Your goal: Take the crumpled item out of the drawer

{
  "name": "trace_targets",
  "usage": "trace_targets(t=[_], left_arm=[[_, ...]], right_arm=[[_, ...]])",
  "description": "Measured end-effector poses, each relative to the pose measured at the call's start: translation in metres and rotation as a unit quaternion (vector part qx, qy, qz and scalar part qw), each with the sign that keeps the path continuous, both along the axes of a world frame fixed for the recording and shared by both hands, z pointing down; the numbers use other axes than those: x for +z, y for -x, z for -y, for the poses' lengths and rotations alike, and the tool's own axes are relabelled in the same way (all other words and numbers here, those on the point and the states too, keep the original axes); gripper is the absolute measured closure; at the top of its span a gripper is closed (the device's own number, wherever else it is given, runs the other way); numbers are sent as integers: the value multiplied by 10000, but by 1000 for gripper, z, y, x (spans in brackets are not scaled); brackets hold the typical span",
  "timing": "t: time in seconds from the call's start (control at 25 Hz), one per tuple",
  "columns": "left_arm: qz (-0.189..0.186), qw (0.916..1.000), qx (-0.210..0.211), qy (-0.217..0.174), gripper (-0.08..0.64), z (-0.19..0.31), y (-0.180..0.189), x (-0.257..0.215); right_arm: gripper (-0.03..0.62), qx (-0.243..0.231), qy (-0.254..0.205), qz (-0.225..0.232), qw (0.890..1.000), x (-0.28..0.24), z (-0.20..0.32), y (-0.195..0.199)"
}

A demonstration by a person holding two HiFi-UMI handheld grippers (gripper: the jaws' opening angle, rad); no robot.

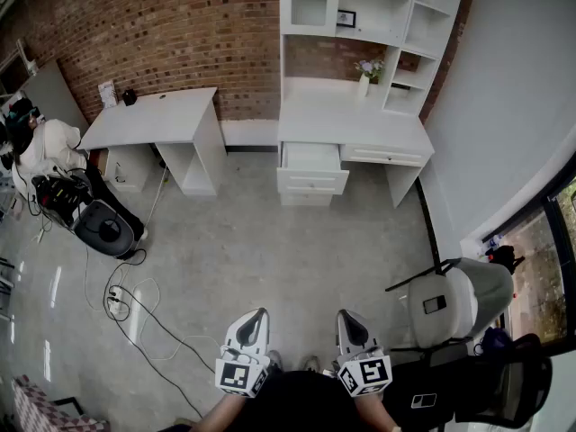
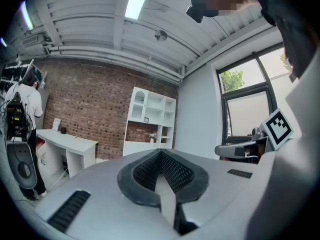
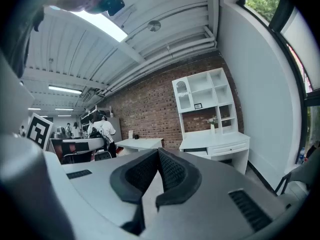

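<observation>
Open drawer [image 1: 311, 165] well beyond jaws

Drawer [image 1: 310, 157] sticks out at upper centre, below the worktop [image 1: 360, 131] (vase [image 1: 364, 86] on it); a chair [image 1: 459, 300] sits lower right.

Plain white across the wooden hutch desk [image 1: 355, 133], red-brown with pale mortar lines over the brick wall [image 1: 180, 25], pale grey on the concrete floor [image 1: 270, 241]. Black-and-white square markers [image 1: 241, 376] on the white left gripper [image 1: 261, 314] and right gripper [image 1: 344, 316], black ribbed pads [image 2: 177, 173].
</observation>
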State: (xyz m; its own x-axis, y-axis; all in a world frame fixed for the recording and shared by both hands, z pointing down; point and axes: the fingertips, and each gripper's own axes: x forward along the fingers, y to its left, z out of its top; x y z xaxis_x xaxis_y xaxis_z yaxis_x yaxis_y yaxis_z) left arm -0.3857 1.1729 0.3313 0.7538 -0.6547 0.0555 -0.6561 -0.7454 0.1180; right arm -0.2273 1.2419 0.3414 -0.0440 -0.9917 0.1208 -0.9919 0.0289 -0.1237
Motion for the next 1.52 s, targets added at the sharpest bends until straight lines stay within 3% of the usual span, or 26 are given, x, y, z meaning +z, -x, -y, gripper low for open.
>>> trace_targets(t=[0.72, 1.08, 1.36, 1.52], left_arm=[[-23, 9999, 116, 70, 543, 13, 24, 7], [-61, 9992, 378, 124, 543, 37, 45, 20], [-68, 9987, 470, 198, 543, 58, 39, 45], [-46, 9989, 378, 289, 543, 93, 20, 53]], right_arm=[[578, 107, -18, 28, 9999, 3, 15, 27], [578, 267, 61, -53, 9996, 10, 41, 59], [578, 331, 175, 34, 9993, 37, 67, 54], [578, 246, 187, 62, 9995, 40, 106, 31]])
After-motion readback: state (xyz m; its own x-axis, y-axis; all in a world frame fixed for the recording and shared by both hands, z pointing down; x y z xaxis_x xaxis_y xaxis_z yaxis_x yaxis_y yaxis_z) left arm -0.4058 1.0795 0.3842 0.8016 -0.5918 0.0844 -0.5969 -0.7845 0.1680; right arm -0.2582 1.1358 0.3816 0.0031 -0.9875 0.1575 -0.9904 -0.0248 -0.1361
